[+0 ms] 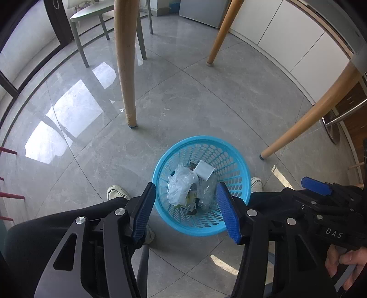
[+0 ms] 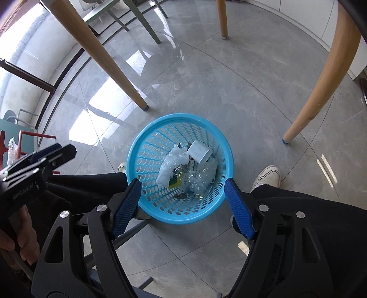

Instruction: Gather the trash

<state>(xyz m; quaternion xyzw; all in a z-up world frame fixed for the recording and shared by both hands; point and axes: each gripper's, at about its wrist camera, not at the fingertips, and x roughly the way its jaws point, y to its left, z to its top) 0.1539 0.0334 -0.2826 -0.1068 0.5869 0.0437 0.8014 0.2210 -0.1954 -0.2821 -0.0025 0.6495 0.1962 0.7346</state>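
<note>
1. While both grippers hang over the floor pointing steeply down, one blue perforated basket [image 1: 201,229] is seen standing on the grey tiles, between the person's two white shoes.
2. Left gripper [image 1: 185,212]: two blue-padded fingers [image 1: 143,212] are spread, nothing is held between them; only the basket's interior is seen through the gap.
3. Right gripper [image 2: 182,207]: two fingers [image 2: 238,208] are spread wide, nothing is gripped; the basket rim is framed between them, not touched.
4. Trash is all inside the basket. Counted in the left wrist view: one crumpled white plastic bag [image 1: 181,184], one white cup [image 1: 204,170] lying tilted against the far wall, one clump of clear crinkled plastic [image 1: 206,194], one printed yellow-green wrapper [image 1: 191,197] partly buried. Further scraps underneath cannot be counted.
5. Three wooden legs [image 1: 125,68] are seen around the basket in each view, each with a blue foot pad where visible; none is touching the basket.
6. One grey-green chair [image 1: 91,20] is seen further back, well apart from the basket.
7. Two shoes are counted: left shoe [image 1: 117,192] and right shoe [image 2: 267,176], just beside the basket on either side; black trouser legs are seen above them.
8. Each gripper is visible in the other's camera, held by a bare hand [image 1: 346,266] at the frame edge.
</note>
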